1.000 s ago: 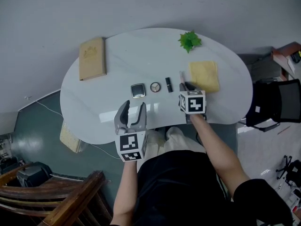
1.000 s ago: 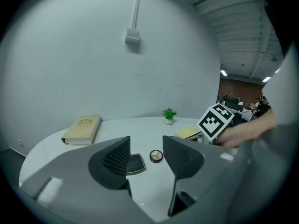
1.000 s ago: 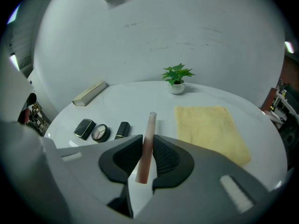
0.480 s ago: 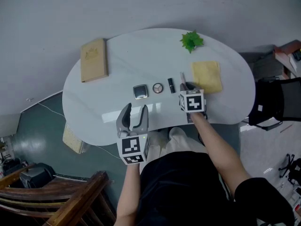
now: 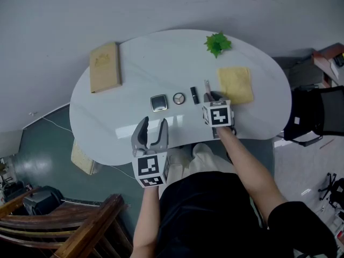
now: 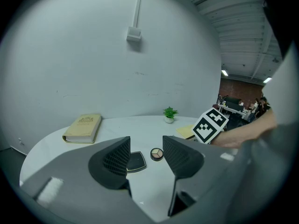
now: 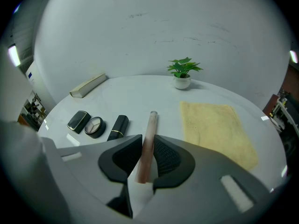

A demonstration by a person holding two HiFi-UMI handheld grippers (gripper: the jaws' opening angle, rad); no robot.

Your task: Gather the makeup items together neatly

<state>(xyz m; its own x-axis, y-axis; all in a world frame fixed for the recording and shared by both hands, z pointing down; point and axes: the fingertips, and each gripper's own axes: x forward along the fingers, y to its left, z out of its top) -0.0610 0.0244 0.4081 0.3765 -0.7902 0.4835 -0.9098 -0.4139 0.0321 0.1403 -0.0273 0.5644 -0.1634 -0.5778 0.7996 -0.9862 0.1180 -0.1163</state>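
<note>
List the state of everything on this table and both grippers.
Left gripper: open, empty.
Right gripper: closed on pink tube, jaws just easing open.
Pink tube: resting on table.
Compact: closed.
Round eyeshadow: lying flat, lid unclear.
Lipstick: capped, lying down.
Book: closed.
Cloth: spread flat.
Plant: upright.

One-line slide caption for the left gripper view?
Left gripper, jaws open, aimed at a square compact and round eyeshadow compact on the white table.

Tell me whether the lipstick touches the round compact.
Apart. The right gripper view shows a strip of white table between the lipstick and the round compact.
</note>
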